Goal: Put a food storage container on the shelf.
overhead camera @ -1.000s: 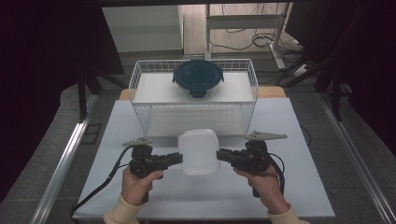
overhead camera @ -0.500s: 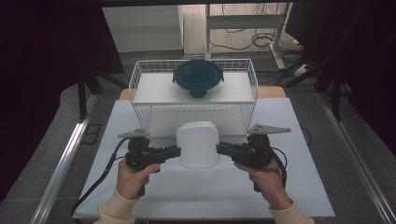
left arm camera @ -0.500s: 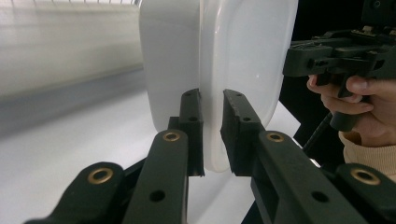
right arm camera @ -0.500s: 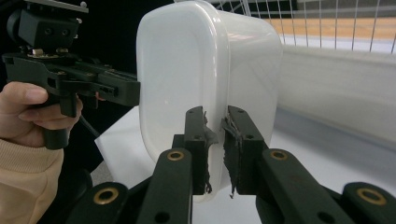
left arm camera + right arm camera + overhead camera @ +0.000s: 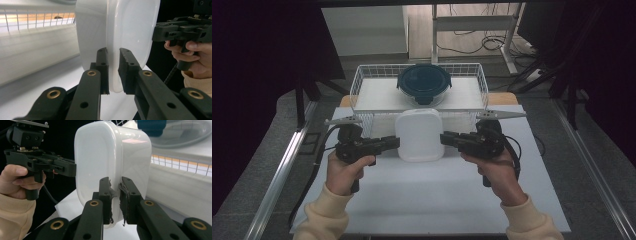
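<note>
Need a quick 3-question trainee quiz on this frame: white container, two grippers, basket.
1. True or false: the white rounded plastic container is gripped at its rim from both sides, by the left gripper and the right gripper.
2. What lies in the white wire basket?
A. a round dark-teal-lidded container
B. a red mug
C. a spoon
3. Fill in: the fingers of the right gripper pinch the container's ____.

Key: 1 true; 2 A; 3 rim.
</note>
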